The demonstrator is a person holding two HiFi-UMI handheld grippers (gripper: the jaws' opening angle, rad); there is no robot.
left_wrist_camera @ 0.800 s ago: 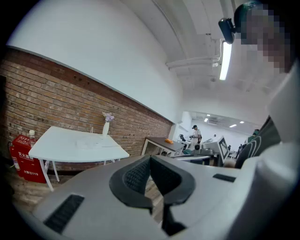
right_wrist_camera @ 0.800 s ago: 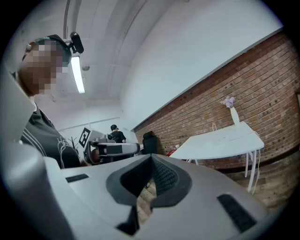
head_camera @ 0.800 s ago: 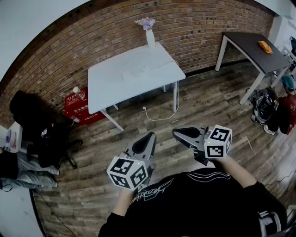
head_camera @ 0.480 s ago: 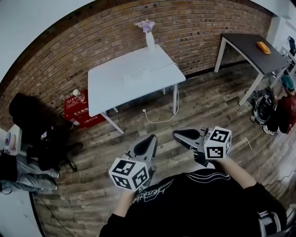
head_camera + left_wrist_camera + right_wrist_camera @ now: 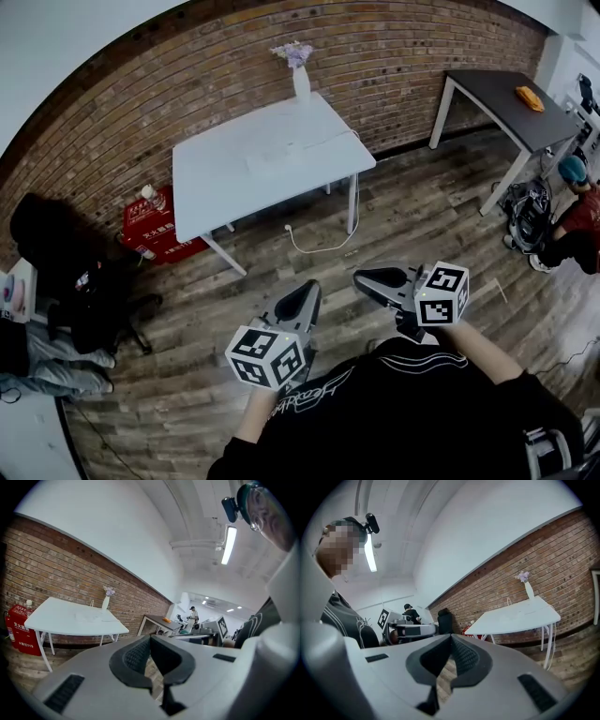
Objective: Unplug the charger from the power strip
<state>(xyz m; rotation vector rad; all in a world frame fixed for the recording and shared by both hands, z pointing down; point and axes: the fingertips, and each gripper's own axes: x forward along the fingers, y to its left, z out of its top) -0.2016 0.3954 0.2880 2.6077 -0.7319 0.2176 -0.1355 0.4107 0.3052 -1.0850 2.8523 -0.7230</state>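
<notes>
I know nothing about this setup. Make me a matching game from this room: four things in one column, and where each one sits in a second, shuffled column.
Things
1. vase
2. red crate
3. orange object
4. white cable

Places
A. on the dark table
B. drooping from the white table to the floor
C. on the white table's far edge, by the brick wall
D. on the floor, left of the white table in the head view

Pairs: 1-C, 2-D, 3-A, 4-B
</notes>
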